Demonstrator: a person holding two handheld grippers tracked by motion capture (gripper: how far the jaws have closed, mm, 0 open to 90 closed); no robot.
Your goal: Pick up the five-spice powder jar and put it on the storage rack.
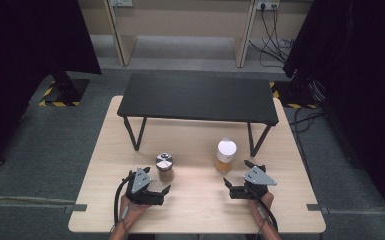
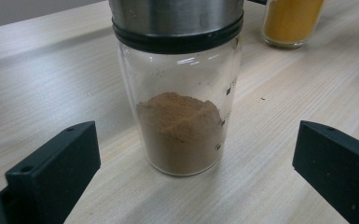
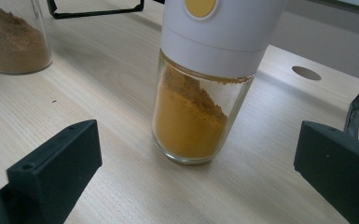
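Note:
A glass jar of brown powder with a steel lid (image 1: pixel 165 167) (image 2: pixel 181 93) stands upright on the wooden table (image 1: pixel 195 205). My left gripper (image 1: pixel 149 186) (image 2: pixel 191 172) is open just in front of it, jaws wide and touching nothing. To the right stands a glass jar of yellow powder with a white cap (image 1: pixel 225 156) (image 3: pixel 200 93), also seen far off in the left gripper view (image 2: pixel 290 21). My right gripper (image 1: pixel 237 178) (image 3: pixel 196 172) is open close before the yellow jar, empty. The brown jar (image 3: pixel 11 39) appears at the upper left of the right gripper view.
A low black shelf on thin legs (image 1: pixel 197 97) stands across the back of the table, behind both jars. Bare wood lies between the two grippers and along the front edge. A round hole (image 3: pixel 306 73) marks the tabletop past the yellow jar.

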